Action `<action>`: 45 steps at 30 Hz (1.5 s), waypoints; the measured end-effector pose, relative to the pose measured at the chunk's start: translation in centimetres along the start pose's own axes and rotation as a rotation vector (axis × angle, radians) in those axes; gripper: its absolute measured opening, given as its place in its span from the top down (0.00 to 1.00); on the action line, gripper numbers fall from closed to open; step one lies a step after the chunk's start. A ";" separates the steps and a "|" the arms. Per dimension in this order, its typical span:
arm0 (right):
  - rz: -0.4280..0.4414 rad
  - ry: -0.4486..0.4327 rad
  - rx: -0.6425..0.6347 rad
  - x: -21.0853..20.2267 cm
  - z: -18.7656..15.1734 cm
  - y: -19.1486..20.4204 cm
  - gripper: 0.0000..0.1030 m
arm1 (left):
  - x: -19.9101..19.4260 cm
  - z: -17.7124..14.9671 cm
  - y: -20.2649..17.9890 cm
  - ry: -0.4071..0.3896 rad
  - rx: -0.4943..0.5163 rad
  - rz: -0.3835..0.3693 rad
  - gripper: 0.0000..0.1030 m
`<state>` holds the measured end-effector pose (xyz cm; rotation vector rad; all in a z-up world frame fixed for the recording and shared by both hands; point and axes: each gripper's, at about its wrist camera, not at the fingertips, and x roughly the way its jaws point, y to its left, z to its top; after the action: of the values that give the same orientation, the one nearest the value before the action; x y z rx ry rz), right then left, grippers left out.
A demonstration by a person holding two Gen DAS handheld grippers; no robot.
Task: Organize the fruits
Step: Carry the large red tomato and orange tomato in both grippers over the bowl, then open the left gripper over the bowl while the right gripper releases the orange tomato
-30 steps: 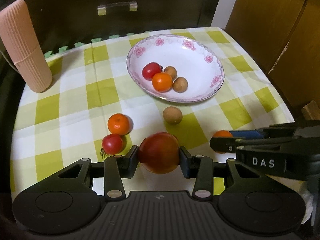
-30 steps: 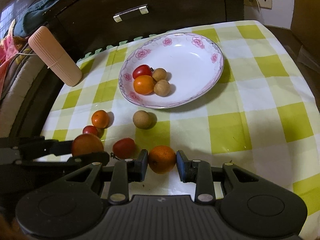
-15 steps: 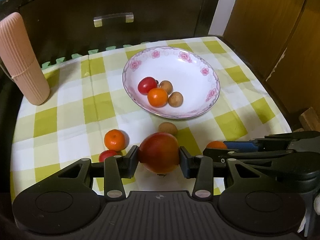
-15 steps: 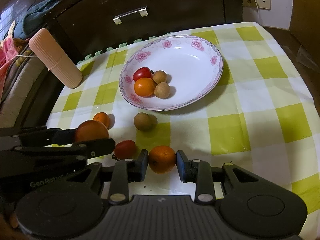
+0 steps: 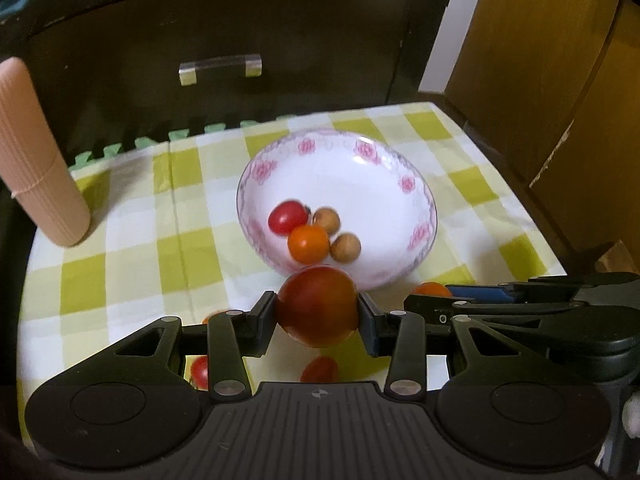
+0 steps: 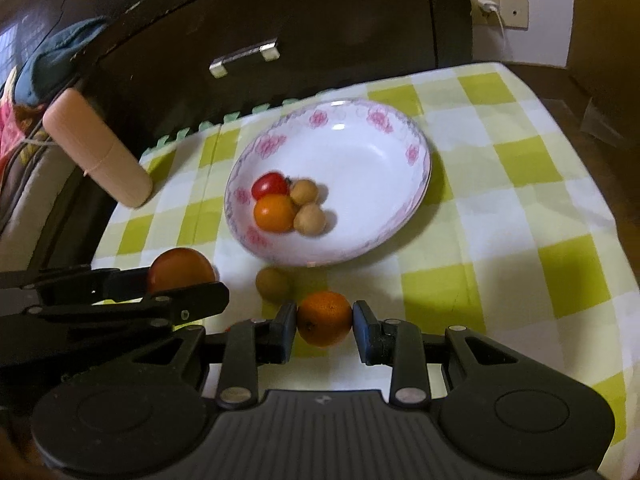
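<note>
Two grippers: each clamped on one fruit, both near the bowl
Left wrist view, left gripper [image 5: 318, 318]: its two pads press the sides of a large red-orange tomato [image 5: 317, 305], held clear of the green-checked cloth [image 5: 132, 256]
Ahead of its fingers: white bowl with pink flowers [image 5: 416, 236], near rim just beyond the held tomato
Inside the bowl: red cherry tomato [image 5: 287, 217], small orange fruit [image 5: 308, 243] and two tan round fruits [image 5: 345, 247], bunched on the side nearest the tool
Below the fingers: two small red fruits on the cloth, one [image 5: 319, 369] under the held tomato, one [image 5: 199, 372] showing through the left finger's frame
To its right: right gripper [image 5: 434, 298] side-on, a bit of orange peel visible at its tip
Far left ahead: ribbed pink cylinder [image 5: 38, 164] standing on the cloth
Right wrist view, right gripper [image 6: 324, 322]: pads closed against a small orange [image 6: 324, 317]; whether it touches the cloth, cannot tell
Just ahead and left of its tip: tan round fruit [image 6: 273, 283] on the cloth, between the orange and the bowl [image 6: 400, 184]
To its left: left gripper [image 6: 180, 280] with the big tomato [image 6: 181, 268], level with the bowl's near rim
Blur: both views are soft, so fine detail on the bowl fruits is unclear
</note>
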<state>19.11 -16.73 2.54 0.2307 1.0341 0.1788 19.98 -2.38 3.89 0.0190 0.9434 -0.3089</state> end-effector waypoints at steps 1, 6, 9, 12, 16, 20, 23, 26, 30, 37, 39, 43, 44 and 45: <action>-0.001 -0.005 0.005 0.0 0.3 -0.1 0.71 | 0.1 0.3 0.0 -0.003 -0.002 -0.001 0.52; -0.015 -0.026 0.022 0.5 2.0 -0.8 0.71 | 1.4 2.2 0.0 -0.017 -0.008 -0.003 0.52; -0.023 -0.042 0.027 1.0 3.3 -1.2 0.71 | 2.3 3.3 0.0 -0.021 -0.011 -0.003 0.52; -0.023 -0.052 0.039 1.7 4.5 -1.8 0.71 | 3.5 4.3 -0.1 -0.021 -0.002 0.000 0.52; -0.023 -0.053 0.072 3.0 5.8 -2.7 0.71 | 4.9 5.4 -0.1 -0.018 0.009 0.002 0.52; -0.023 -0.055 0.090 4.1 6.7 -3.5 0.71 | 6.2 6.1 0.2 -0.011 0.012 0.008 0.52; -0.023 -0.053 0.097 5.0 7.2 -3.8 0.71 | 7.0 6.5 0.5 -0.004 0.009 0.009 0.52; -0.017 -0.049 0.106 5.8 7.5 -4.1 0.71 | 7.7 6.9 0.7 0.003 0.005 0.012 0.52; -0.017 -0.048 0.110 6.5 7.9 -4.3 0.71 | 8.3 7.1 0.8 0.005 0.007 0.011 0.52; -0.016 -0.058 0.117 6.8 8.0 -4.5 0.71 | 8.3 7.4 0.8 0.001 0.012 0.017 0.50; -0.018 -0.058 0.118 6.8 8.0 -4.5 0.70 | 8.2 7.5 0.8 -0.001 0.007 0.018 0.47; -0.024 -0.063 0.119 6.5 8.0 -4.5 0.70 | 7.9 7.5 1.0 -0.008 -0.003 0.022 0.45; -0.025 -0.063 0.121 6.5 8.0 -4.5 0.70 | 7.7 7.5 1.0 -0.010 -0.006 0.022 0.44; -0.026 -0.063 0.121 6.4 8.0 -4.5 0.70 | 7.6 7.5 1.1 -0.012 -0.007 0.022 0.44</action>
<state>29.46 -20.22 -0.07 0.3301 0.9860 0.0846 30.39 -4.38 2.15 0.0206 0.9320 -0.2850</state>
